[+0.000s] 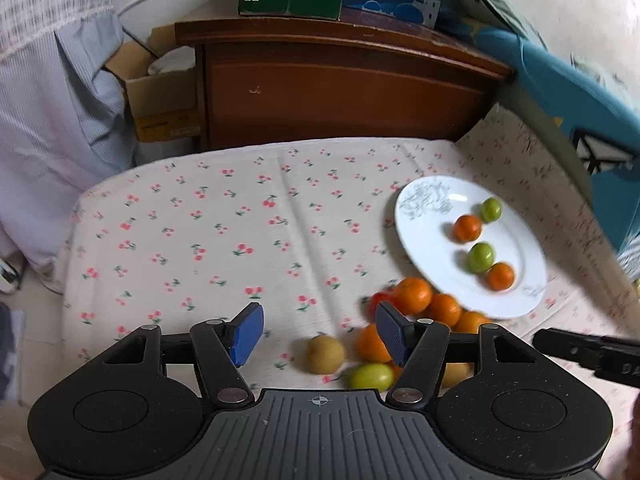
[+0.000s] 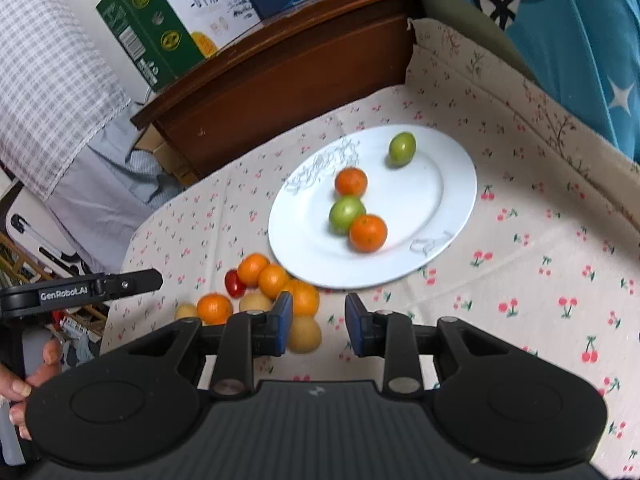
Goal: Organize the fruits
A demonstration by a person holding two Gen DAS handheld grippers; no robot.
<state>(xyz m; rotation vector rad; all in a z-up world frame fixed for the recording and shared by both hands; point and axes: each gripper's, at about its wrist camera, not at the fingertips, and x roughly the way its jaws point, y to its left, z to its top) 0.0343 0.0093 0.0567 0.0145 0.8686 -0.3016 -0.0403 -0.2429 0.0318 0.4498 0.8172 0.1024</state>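
Cherry-print tablecloth (image 2: 520, 264) covers a table in a cluttered room, with fruit half sorted onto a plate.

On the white plate (image 2: 452, 184) lie two oranges (image 2: 368, 233) and two green fruits (image 2: 402, 149). Just beside its near rim, a loose pile (image 2: 276, 280) of oranges, pale yellow fruits and one small red fruit (image 2: 235, 283) sits on the cloth. Left gripper (image 1: 320, 334) hovers over the pile with its blue pads well apart, holding nothing. Right gripper (image 2: 319, 322) hovers near the plate, its pads a narrow gap apart and empty. Behind stands a dark wooden cabinet (image 1: 340, 92) topped with cartons.
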